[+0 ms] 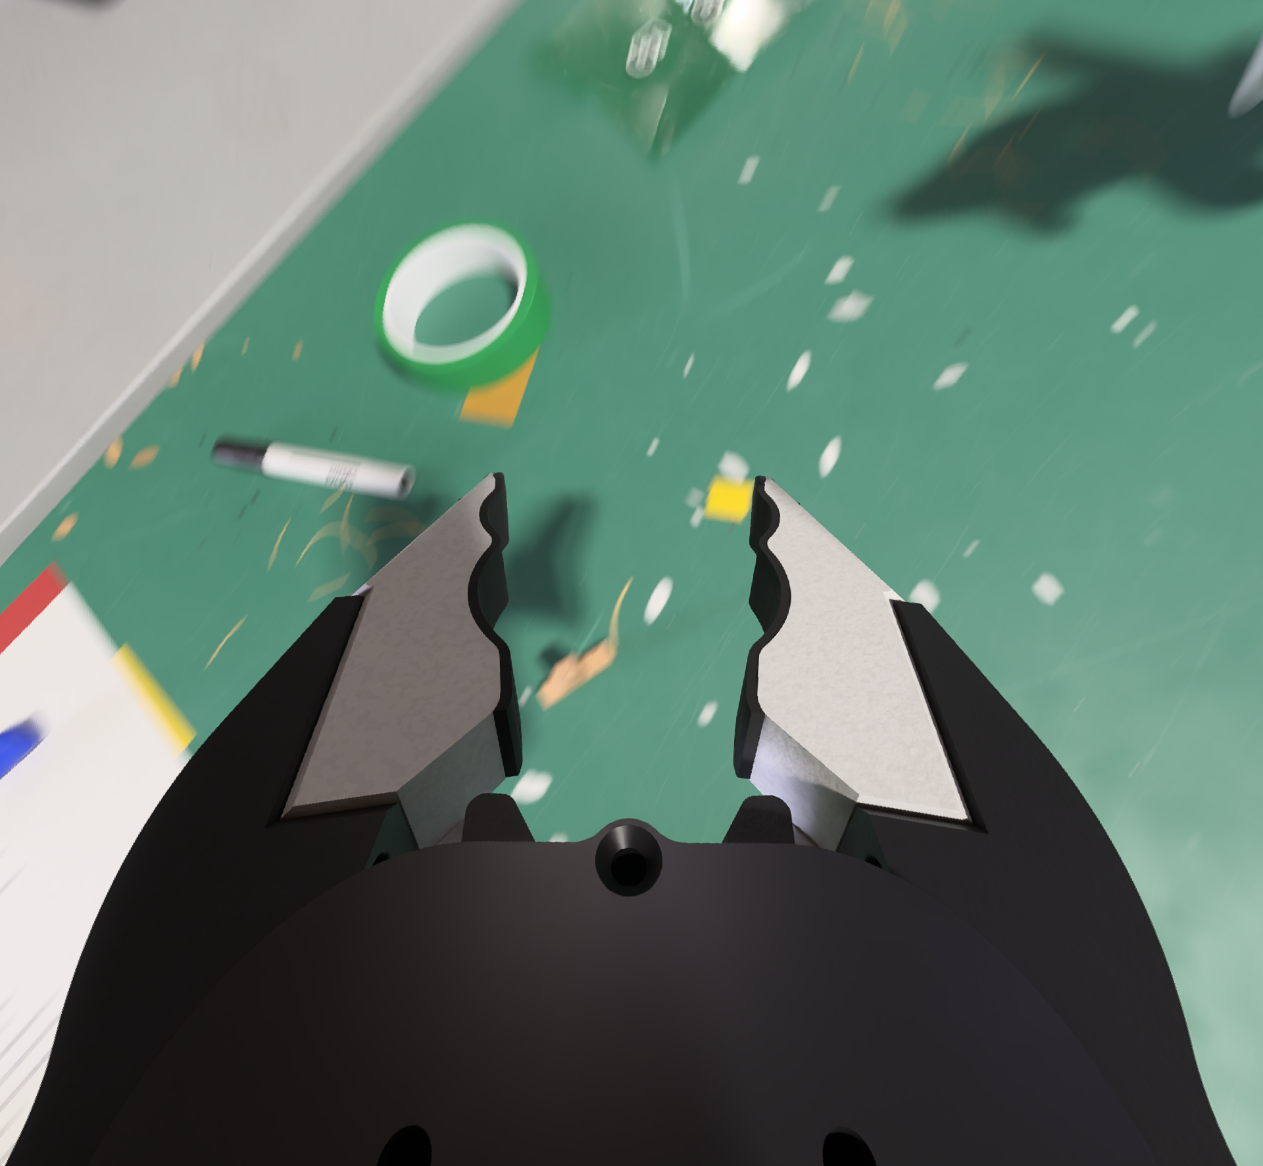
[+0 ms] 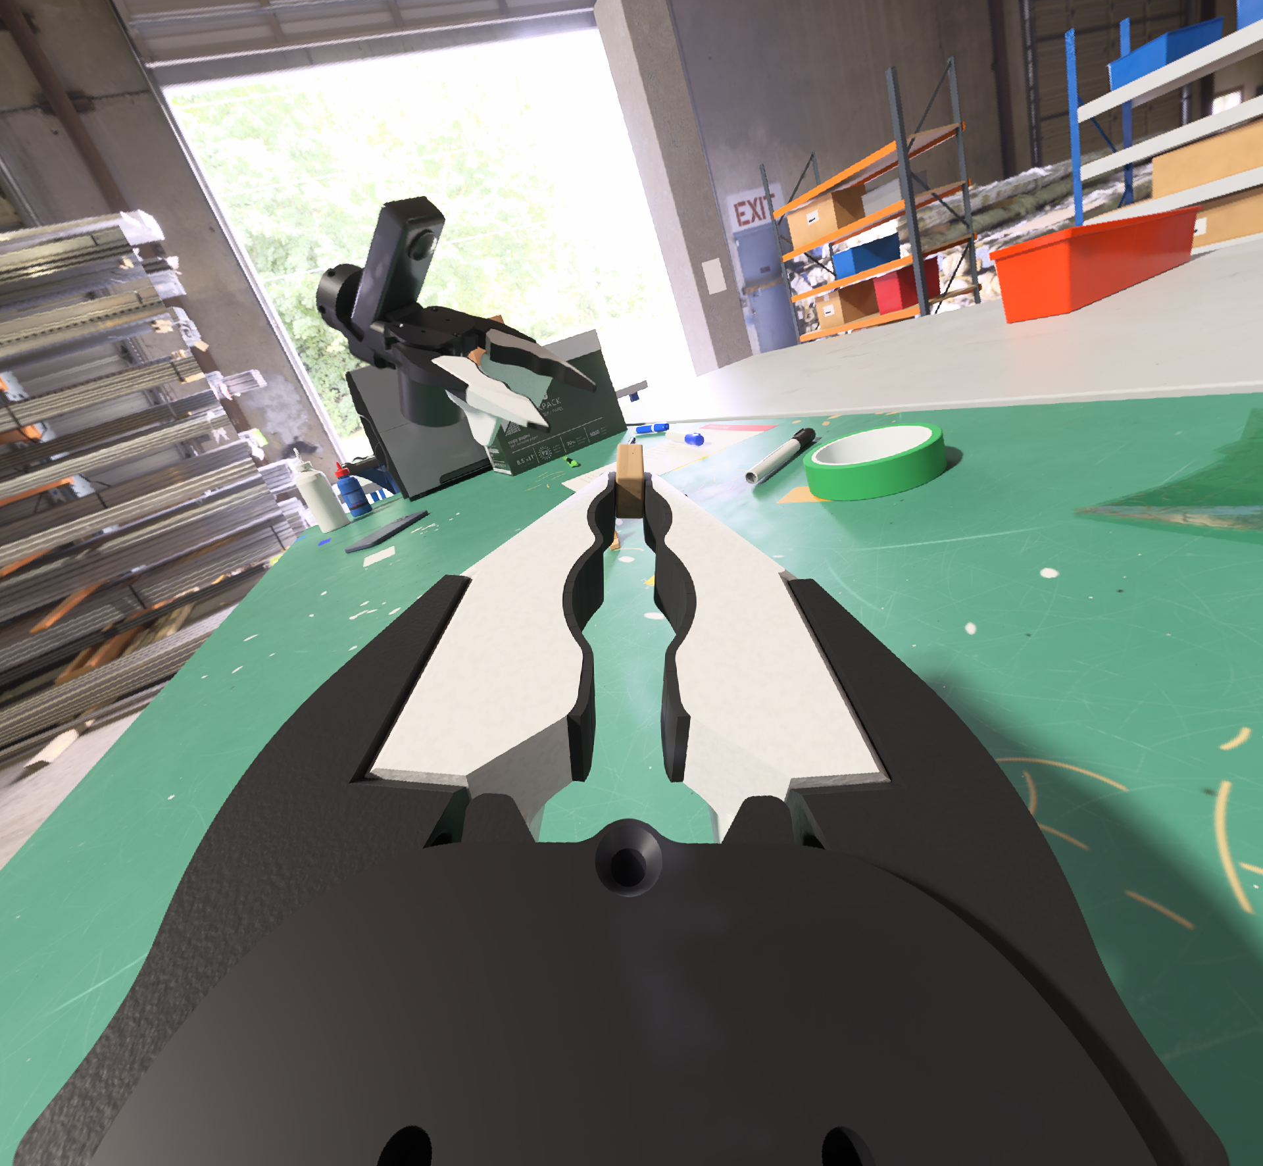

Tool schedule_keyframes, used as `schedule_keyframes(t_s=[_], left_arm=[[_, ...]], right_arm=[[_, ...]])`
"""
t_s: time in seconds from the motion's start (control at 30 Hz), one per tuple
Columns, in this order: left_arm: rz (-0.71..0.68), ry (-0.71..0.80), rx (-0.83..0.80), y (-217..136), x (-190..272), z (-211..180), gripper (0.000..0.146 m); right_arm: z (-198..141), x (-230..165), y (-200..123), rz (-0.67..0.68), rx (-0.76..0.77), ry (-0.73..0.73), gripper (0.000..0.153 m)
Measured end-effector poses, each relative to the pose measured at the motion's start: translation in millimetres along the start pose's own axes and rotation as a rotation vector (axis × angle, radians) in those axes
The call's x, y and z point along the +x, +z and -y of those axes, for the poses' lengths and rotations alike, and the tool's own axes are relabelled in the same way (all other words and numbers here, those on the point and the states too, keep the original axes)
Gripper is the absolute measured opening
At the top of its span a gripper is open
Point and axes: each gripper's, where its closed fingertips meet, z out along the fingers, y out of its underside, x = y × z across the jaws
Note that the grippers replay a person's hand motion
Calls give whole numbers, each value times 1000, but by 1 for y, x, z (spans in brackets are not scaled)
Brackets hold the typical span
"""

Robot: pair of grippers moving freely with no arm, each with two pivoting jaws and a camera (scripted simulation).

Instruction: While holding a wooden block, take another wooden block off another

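My right gripper [image 2: 629, 492] is shut on a small upright wooden block [image 2: 629, 466], held at its fingertips just above the green mat [image 2: 888, 620]. A small tan piece [image 2: 615, 542] shows under the tips; I cannot tell whether it is a block. My left gripper [image 1: 629, 484] is open and empty, pointing down at the mat [image 1: 888, 449] from above. A tan piece [image 1: 577, 672] lies on the mat between its fingers. The left gripper also shows in the right wrist view [image 2: 568, 405], in the air beyond the block.
A green tape roll [image 2: 875, 460] [image 1: 461, 306] and a marker [image 2: 779, 455] [image 1: 314, 466] lie on the mat. A dark box [image 2: 547, 429], white bottle [image 2: 320, 497], red bin [image 2: 1093, 261] and papers [image 1: 61, 757] stand around. The mat's edge [image 1: 205, 319] meets a grey table.
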Motion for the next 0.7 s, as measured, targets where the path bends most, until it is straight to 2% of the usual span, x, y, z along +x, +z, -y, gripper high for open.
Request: schedule_keyframes(t_s=[0.07,0.13,0.23,0.43,0.7], left_arm=[[31,30,-176,-4,-19,-28,71],[23,10,-257,-5,-30,-44,67],[-54,-42,-260,0,-33,-50,61],[-97,-37,-325,9,-39,-65,51],[-202,-27,-311,16,-36,-73,39]], right_arm=[[-1,0,0,3,-5,7,6],[-2,0,1,1,-11,3,6],[-4,1,1,1,-24,10,6],[-7,2,2,-3,-33,28,6],[-9,6,4,-4,-44,57,6]])
